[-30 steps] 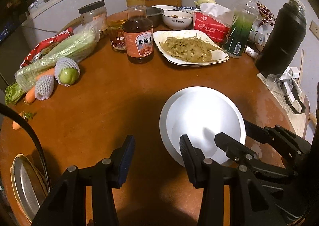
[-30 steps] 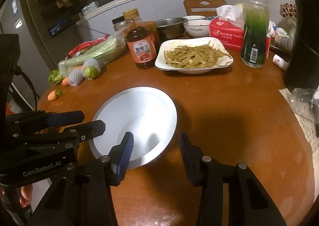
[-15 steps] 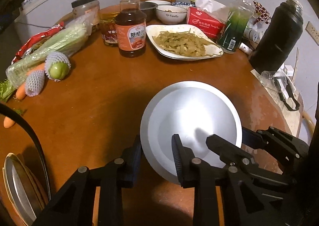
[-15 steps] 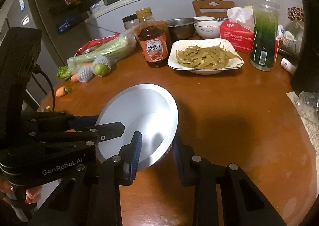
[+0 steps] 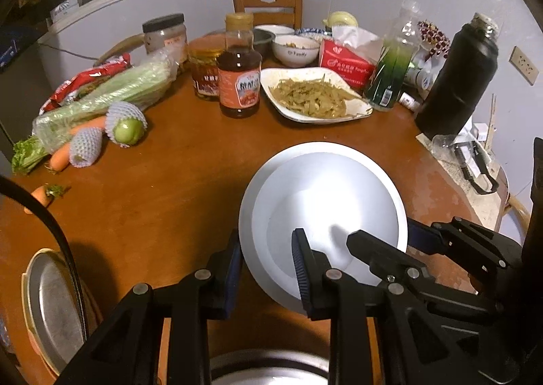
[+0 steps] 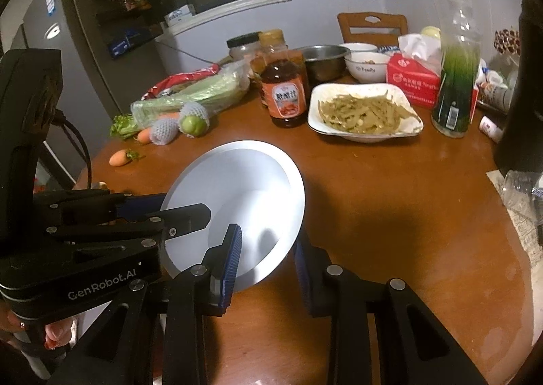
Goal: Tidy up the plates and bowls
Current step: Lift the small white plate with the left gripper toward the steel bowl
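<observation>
The silver plate [image 5: 322, 215] sits at the near edge of the round wooden table [image 5: 163, 201], tilted, its near rim apparently raised off the wood, though the dim light leaves that uncertain. Both grippers have it by that near rim: the left gripper [image 5: 266, 266] is clamped across the rim on the plate's left side, and the right gripper [image 6: 266, 256] is clamped on the rim on its right side, one finger inside the dish and one outside. Each set of jaws has just been closing, with the rim between them. A two-point hold on opposite sides of a wide, shallow, slippery metal dish keeps it from swinging or sliding out, which likely explains why both hands share one plate.

At the table's near left edge lies a stack of metal plates [image 5: 51, 303], a probable destination for this one. Toward the far edge stand a dish of cooked vegetables [image 5: 315, 100], a sauce bottle [image 5: 239, 69], a white bowl [image 5: 295, 51] and a steel bowl [image 6: 324, 61], all well apart from the held plate.
</observation>
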The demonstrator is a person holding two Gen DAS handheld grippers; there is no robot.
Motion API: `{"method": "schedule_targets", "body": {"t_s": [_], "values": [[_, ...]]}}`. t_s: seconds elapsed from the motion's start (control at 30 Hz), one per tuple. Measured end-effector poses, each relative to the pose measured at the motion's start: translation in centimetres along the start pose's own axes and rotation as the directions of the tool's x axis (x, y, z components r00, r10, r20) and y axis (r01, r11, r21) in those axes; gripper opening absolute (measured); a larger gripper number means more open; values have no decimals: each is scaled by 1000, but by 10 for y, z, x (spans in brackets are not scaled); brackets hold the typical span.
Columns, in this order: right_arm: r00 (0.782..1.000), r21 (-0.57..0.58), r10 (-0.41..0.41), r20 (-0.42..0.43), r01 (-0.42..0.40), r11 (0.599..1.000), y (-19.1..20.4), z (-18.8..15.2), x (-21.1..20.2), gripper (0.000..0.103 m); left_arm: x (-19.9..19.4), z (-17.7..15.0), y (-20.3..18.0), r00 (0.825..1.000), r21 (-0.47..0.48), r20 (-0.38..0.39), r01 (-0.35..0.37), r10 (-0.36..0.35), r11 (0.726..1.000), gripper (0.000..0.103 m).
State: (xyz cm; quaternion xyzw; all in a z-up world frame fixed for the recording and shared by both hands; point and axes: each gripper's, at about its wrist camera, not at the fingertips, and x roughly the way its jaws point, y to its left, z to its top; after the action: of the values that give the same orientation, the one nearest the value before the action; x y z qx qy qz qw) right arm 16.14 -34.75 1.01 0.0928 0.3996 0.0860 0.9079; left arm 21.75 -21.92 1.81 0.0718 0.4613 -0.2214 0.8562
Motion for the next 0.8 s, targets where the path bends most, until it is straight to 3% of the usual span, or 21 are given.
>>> {"method": "schedule_targets", "body": {"t_s": [0.8], "values": [[995,-101,26,94,-17,995,71,-17,-58,33,-88,-51,21,990,-42,136,-31,37,999,29]]}}
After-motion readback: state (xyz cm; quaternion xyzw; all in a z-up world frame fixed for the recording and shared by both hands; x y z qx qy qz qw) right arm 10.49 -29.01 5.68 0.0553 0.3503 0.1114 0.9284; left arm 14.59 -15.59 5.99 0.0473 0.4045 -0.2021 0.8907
